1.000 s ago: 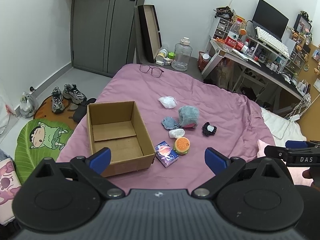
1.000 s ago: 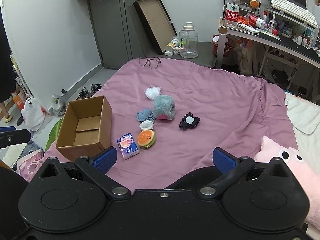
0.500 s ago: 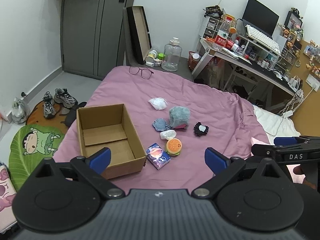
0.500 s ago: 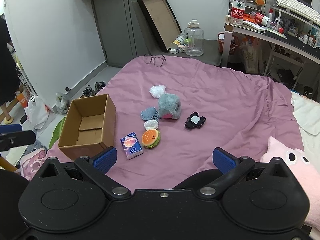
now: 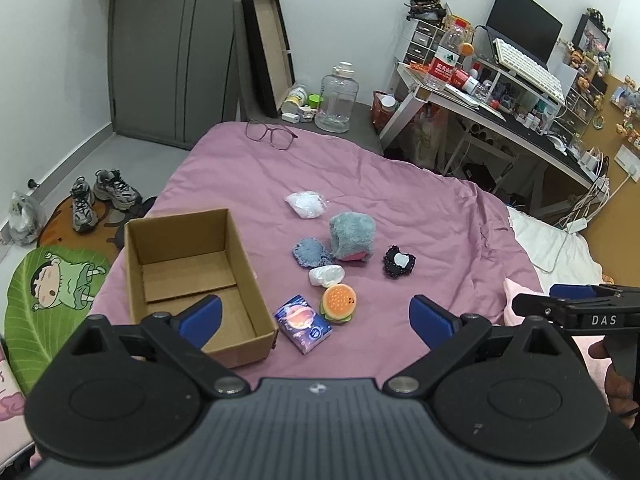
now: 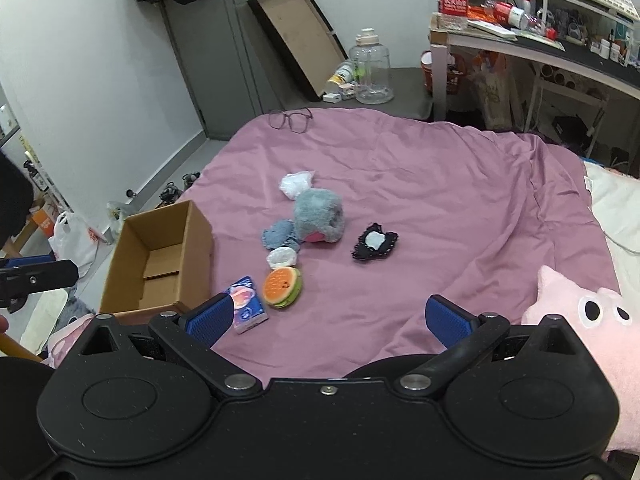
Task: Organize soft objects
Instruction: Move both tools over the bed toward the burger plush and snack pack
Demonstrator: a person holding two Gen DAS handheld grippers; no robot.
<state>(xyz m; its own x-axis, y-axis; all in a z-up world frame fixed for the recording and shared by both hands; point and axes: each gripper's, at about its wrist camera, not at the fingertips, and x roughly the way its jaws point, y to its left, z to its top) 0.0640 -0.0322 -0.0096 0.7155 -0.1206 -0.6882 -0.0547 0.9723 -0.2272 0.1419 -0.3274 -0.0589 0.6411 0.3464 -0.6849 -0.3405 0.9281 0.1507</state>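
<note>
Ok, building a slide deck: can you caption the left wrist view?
Open left gripper above a purple bed, facing an empty cardboard box and scattered soft toys, including a burger plush.

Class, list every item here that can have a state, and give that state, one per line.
Brown cardboard box: open, empty.
Left claw: open, holding nothing.
Right claw: open, holding nothing.
Orange burger-shaped plush: lying on the purple bedspread, outside the box.
Purple-framed glasses: unfolded.
</note>
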